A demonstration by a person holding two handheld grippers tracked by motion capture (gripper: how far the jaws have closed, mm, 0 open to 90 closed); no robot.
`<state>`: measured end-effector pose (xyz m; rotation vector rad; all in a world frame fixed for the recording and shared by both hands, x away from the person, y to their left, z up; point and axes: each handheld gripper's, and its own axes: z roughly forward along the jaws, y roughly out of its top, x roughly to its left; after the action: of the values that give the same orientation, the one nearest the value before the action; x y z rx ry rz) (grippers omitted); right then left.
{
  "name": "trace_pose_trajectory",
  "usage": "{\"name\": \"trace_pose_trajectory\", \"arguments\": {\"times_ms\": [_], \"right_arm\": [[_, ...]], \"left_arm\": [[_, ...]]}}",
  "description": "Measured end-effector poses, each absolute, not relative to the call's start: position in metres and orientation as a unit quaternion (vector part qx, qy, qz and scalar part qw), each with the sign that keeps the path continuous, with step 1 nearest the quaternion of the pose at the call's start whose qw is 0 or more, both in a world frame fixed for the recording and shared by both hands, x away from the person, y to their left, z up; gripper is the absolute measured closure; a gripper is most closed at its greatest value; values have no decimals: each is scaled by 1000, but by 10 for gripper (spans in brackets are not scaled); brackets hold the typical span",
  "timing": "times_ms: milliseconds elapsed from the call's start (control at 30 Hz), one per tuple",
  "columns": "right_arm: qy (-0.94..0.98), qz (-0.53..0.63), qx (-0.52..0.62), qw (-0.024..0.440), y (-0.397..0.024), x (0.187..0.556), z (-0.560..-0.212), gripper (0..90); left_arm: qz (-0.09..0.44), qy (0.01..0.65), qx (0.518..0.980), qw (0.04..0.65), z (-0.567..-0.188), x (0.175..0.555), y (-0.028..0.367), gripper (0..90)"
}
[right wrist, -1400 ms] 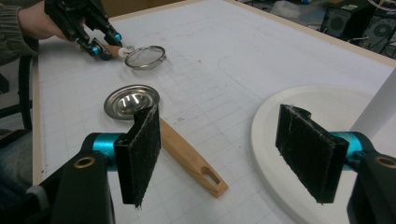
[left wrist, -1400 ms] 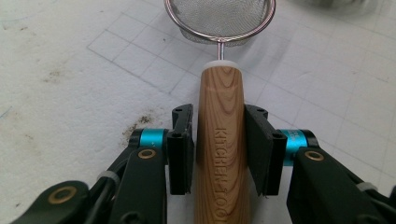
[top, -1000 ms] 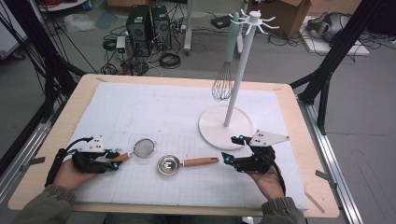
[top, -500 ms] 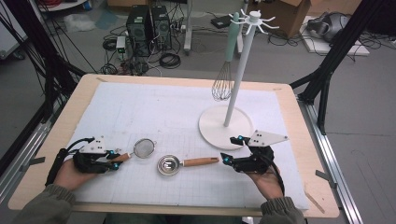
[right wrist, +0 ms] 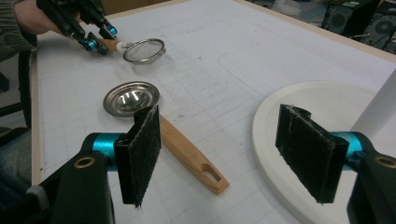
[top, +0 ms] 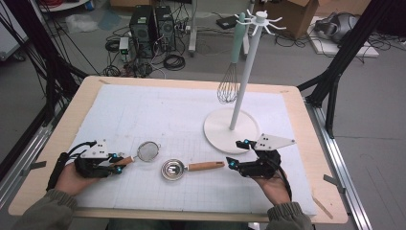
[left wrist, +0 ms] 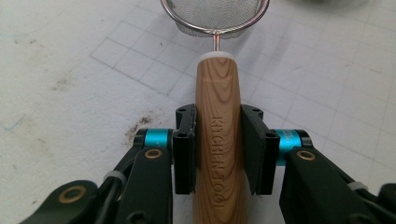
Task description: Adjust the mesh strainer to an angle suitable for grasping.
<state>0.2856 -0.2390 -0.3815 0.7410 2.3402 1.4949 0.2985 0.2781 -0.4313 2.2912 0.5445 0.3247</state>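
A small mesh strainer point(top: 148, 151) with a wooden handle point(left wrist: 218, 93) lies on the white mat at front left. My left gripper point(top: 116, 163) has just been closing and is shut on that handle, with both pads point(left wrist: 184, 154) against the wood. A metal ladle point(top: 173, 169) with a wooden handle point(top: 206, 166) lies mid-front. My right gripper point(top: 235, 154) rests just right of the ladle handle's end, open with nothing between its pads point(right wrist: 140, 154). From the right gripper view, the ladle point(right wrist: 130, 98) lies ahead to the left and the strainer point(right wrist: 144, 50) farther off.
A white utensil stand point(top: 220, 129) with a tall pole rises behind the right gripper, and its round base point(right wrist: 289, 121) sits close to the right pad. A whisk point(top: 230, 86) hangs from one of its hooks. Wooden table edges frame the mat point(top: 158, 115).
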Motion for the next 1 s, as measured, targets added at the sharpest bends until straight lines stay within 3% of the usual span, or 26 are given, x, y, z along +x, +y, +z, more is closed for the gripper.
{"name": "trace_pose_trajectory", "arguments": {"times_ms": [1000], "right_arm": [[823,510,217,126,-228,279,-366,304]], "left_arm": [[104,131,904,393,-403,293,221,678]]}}
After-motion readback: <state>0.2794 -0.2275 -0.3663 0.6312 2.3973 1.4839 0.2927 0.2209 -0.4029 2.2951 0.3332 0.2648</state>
